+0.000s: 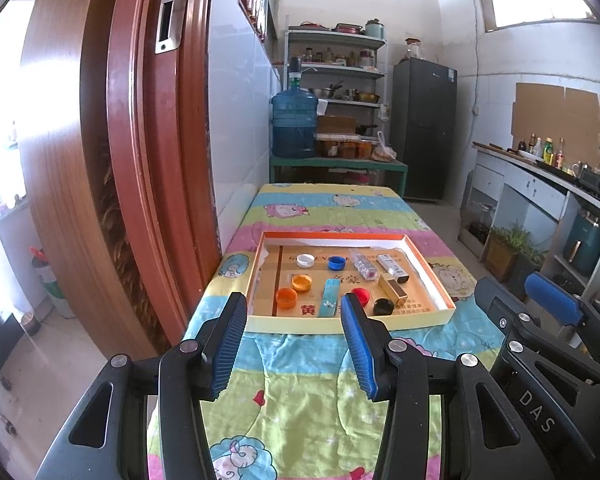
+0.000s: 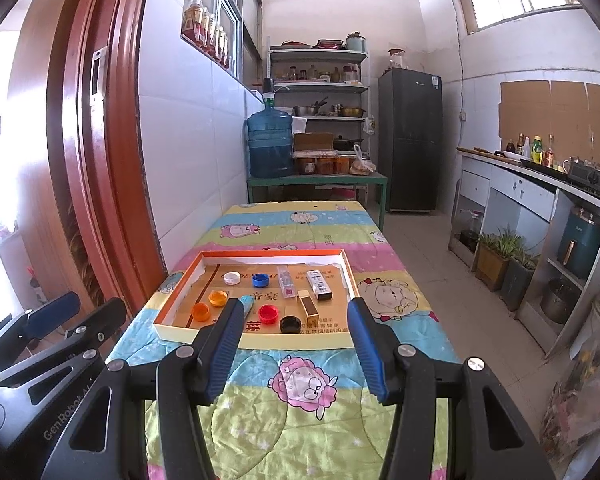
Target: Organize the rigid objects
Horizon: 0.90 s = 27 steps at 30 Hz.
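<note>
Both grippers empty (apart); caps in tray (image 1: 444, 300), seemingly loose.

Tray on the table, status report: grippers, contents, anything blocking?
Left gripper and right gripper open, empty, short of the tray. Six bottle caps and four small boxes loose inside. Nothing in the way.

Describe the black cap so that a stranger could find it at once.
On the table's cartoon-print cloth lies a shallow cardboard tray. Look along its near edge, right of the middle: the black cap sits there, between the red cap and the gold box. It is the only dark cap.
</note>
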### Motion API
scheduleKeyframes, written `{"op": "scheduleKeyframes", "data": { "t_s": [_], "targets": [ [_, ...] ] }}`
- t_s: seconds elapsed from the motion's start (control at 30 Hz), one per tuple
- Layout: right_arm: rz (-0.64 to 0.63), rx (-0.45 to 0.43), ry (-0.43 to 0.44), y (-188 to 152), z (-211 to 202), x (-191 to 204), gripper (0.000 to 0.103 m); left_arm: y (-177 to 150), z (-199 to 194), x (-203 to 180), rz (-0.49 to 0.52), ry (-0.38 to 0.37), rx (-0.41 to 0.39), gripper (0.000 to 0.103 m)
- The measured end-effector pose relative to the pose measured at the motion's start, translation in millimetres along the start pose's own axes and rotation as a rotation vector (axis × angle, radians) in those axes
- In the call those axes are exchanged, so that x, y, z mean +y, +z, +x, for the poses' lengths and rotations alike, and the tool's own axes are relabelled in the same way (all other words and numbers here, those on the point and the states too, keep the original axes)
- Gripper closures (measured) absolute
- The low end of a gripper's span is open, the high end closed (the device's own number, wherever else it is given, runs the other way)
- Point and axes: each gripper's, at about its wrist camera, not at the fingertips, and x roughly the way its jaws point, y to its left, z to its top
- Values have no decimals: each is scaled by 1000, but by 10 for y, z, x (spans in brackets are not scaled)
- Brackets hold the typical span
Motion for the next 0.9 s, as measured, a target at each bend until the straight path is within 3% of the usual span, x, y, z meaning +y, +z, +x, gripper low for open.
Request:
{"op": "scheduleKeyframes", "data": {
  "t_s": [0.9],
  "targets": [
    [0, -1, 3, -21, 9, -1, 50, -22, -5, -12, 2, 1, 1, 53]
  ]
}}
